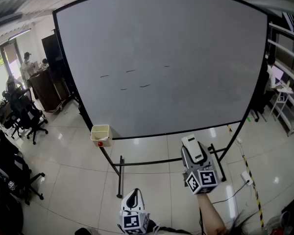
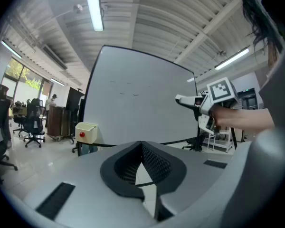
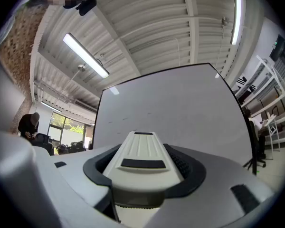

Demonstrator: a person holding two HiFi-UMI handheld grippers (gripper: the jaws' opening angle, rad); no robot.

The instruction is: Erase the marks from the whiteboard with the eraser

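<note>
A large whiteboard on a black stand fills the head view; several short dark marks sit across its middle. My right gripper is shut on a white eraser, held below the board's lower edge and apart from it. In the right gripper view the eraser sits clamped between the jaws, pointing at the whiteboard. My left gripper hangs low near my body, its jaws closed with nothing between them. The left gripper view shows the right gripper and the whiteboard.
A small cream box with a red dot hangs at the board's lower left corner. Office chairs and a dark cabinet stand at the left. White shelving stands at the right; a cable lies on the tiled floor.
</note>
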